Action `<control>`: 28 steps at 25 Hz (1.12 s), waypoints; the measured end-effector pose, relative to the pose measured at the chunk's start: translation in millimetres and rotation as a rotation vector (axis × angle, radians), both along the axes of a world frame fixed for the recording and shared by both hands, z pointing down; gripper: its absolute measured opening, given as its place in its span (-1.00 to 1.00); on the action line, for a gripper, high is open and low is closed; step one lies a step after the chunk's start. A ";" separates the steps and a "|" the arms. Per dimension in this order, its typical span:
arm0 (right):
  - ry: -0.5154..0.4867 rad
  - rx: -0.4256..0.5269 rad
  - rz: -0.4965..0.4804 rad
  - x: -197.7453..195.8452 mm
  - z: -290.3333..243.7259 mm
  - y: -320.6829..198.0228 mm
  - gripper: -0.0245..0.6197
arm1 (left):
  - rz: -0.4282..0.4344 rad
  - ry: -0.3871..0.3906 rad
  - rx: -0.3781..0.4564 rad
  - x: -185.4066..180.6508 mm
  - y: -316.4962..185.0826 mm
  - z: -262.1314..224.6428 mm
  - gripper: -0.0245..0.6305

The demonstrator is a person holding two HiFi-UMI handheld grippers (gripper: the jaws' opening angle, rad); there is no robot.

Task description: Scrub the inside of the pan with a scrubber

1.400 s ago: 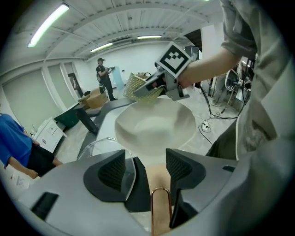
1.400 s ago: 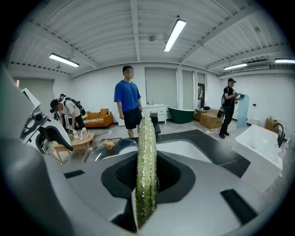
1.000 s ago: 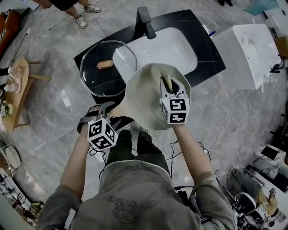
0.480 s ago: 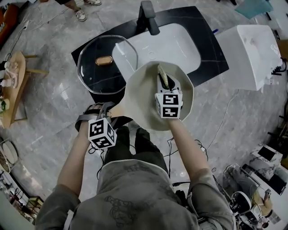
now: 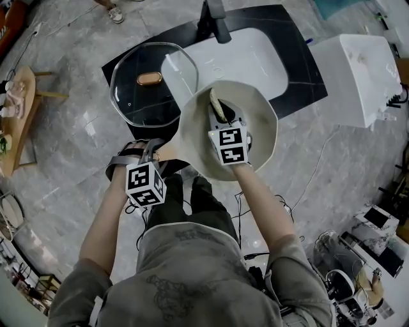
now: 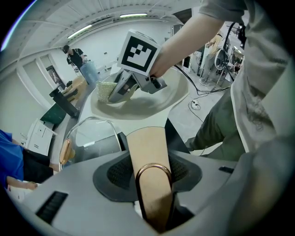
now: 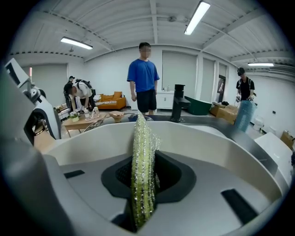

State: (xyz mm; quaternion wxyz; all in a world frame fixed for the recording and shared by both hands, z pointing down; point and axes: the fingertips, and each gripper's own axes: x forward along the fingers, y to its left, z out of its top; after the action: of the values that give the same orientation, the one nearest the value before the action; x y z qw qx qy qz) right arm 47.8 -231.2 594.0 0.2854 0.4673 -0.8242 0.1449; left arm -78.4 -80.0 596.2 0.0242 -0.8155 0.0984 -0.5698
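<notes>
The cream pan (image 5: 265, 115) is held over the sink by its tan handle (image 5: 167, 152). My left gripper (image 5: 156, 158) is shut on that handle (image 6: 150, 156), whose copper hanging loop shows between the jaws. My right gripper (image 5: 223, 122) is inside the pan, shut on a green-yellow glittery scrubber (image 5: 216, 104). The scrubber (image 7: 142, 166) stands edge-up between the right jaws, with the pan's pale wall (image 7: 212, 143) beyond it. From the left gripper view the scrubber (image 6: 105, 89) rests against the pan's inner surface (image 6: 156, 99).
A glass lid (image 5: 137, 99) with a wooden knob lies on the black counter left of the white sink (image 5: 243, 60). A black faucet (image 5: 214, 16) stands behind. A white box (image 5: 358, 70) is at right. A person in a blue shirt (image 7: 144, 76) stands beyond the pan.
My right gripper has carried the scrubber leftward across the inside of the pan. My left gripper stays clamped on the handle, and the pan has barely moved.
</notes>
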 end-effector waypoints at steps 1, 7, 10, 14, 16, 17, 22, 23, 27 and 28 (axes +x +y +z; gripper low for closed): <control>-0.001 -0.008 -0.027 -5.5 0.3 3.3 -0.69 | 0.000 0.000 0.001 -0.1 0.1 -0.1 -0.34; -0.008 -0.069 -0.233 -42.1 2.9 34.1 -0.68 | -0.003 -0.001 0.000 0.0 0.6 0.6 -0.34; -0.014 -0.116 -0.352 -58.0 3.6 54.5 -0.67 | -0.005 -0.001 0.000 -0.3 0.6 0.5 -0.34; -0.040 -0.196 -0.497 -68.5 4.4 80.4 -0.67 | -0.009 -0.002 0.001 -0.4 0.0 0.2 -0.34; -0.078 -0.259 -0.565 -70.0 3.8 94.9 -0.67 | -0.011 -0.006 0.001 -0.5 -0.4 0.2 -0.34; -0.099 -0.291 -0.598 -69.9 3.3 102.5 -0.67 | -0.012 -0.009 0.002 -0.6 -0.4 0.4 -0.34; -0.177 -0.404 -0.746 -64.1 -0.9 141.8 -0.67 | -0.016 -0.023 0.002 -1.1 0.1 2.1 -0.34; -0.178 -0.412 -0.770 -61.7 -2.7 148.7 -0.67 | -0.016 -0.026 0.002 -1.0 0.3 2.2 -0.34; -0.163 -0.466 -0.869 -50.1 -10.8 173.4 -0.67 | -0.020 -0.033 0.003 -0.7 0.5 2.2 -0.34; -0.156 -0.487 -0.895 -46.8 -13.1 179.5 -0.67 | -0.022 -0.034 0.003 -0.9 0.6 2.2 -0.34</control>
State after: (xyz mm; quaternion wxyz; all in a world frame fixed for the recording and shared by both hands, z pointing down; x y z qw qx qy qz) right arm 1.0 -51.7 580.9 0.3576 -0.0236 -0.9046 0.2308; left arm -79.3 -79.4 598.3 0.0207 -0.8044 0.1079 -0.5838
